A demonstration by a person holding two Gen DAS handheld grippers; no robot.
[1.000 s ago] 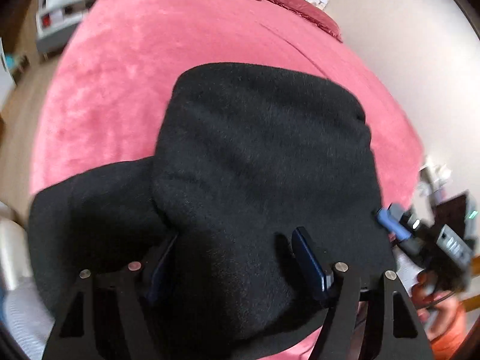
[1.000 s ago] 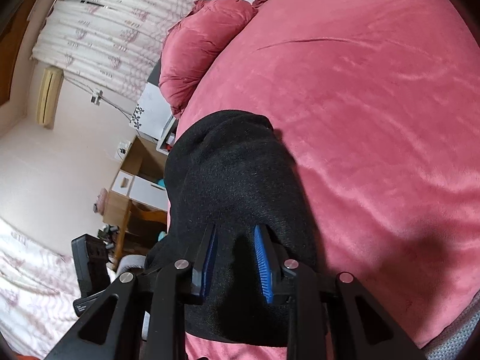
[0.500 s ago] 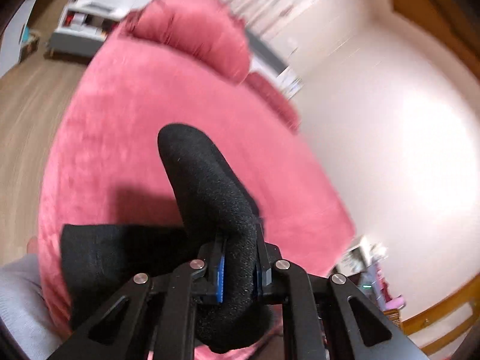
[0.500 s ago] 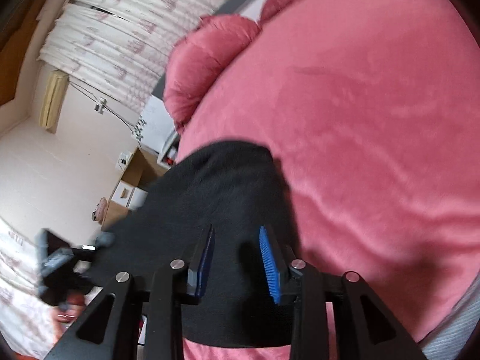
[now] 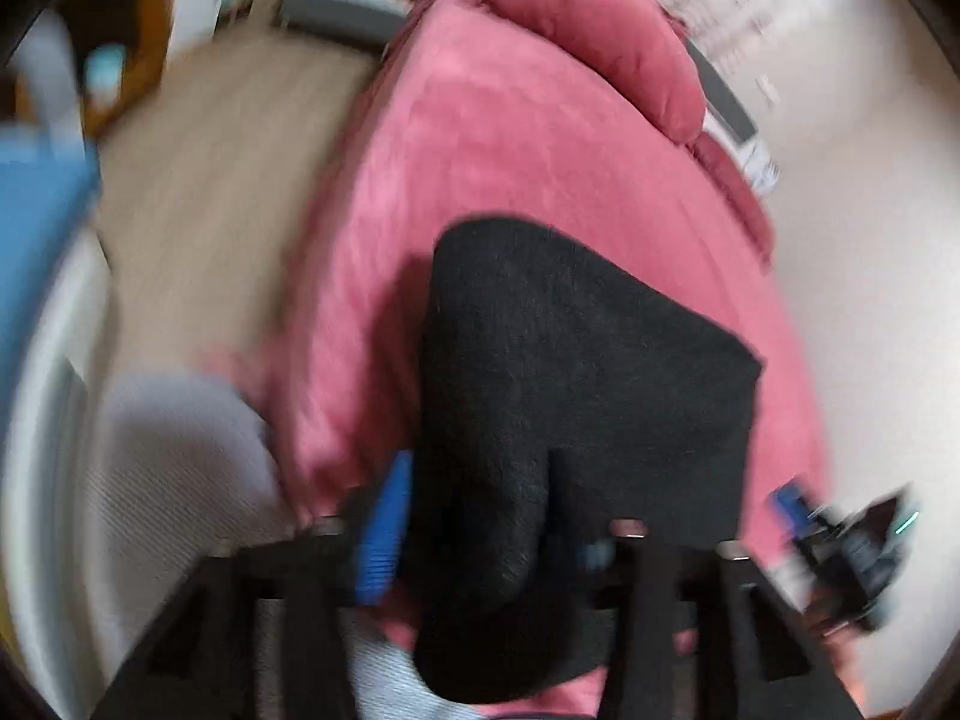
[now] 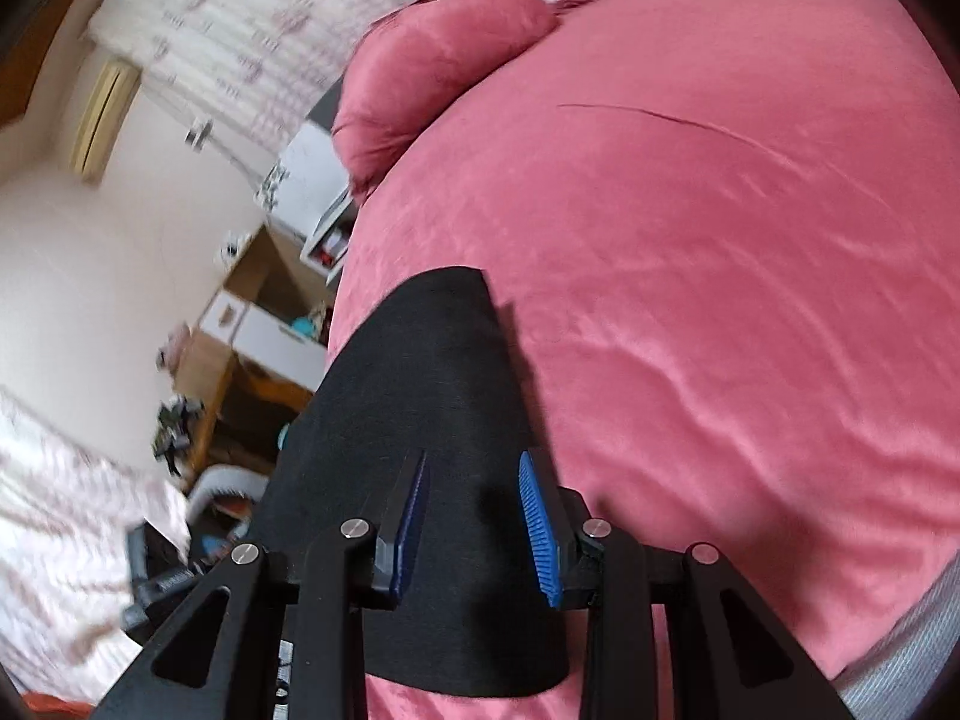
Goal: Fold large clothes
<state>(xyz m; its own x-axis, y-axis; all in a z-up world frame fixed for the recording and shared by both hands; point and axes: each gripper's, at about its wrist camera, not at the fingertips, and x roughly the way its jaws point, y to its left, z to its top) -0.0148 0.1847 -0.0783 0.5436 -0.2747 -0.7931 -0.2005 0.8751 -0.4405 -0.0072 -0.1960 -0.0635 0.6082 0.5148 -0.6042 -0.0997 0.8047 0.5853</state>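
A folded black fleece garment (image 5: 576,372) lies on the pink bed cover (image 5: 480,150) near its front edge. In the blurred left wrist view, my left gripper (image 5: 480,534) stands with its blue-padded jaws wide apart around a thick fold of the garment. The right gripper shows at the right edge of that view (image 5: 852,540). In the right wrist view, the garment (image 6: 432,396) lies flat under my right gripper (image 6: 477,522), whose jaws are open over the cloth with nothing pinched.
Pink pillows (image 6: 432,54) lie at the head of the bed. Wooden floor (image 5: 204,192) and a blue and white object (image 5: 36,228) are left of the bed. A desk and white drawers (image 6: 264,336) stand by the wall. The pink cover (image 6: 750,300) stretches right.
My left gripper has opened from shut on a garment fold to wide apart, and its view has swung. The garment now lies flatter. The right gripper stays open over the cloth.
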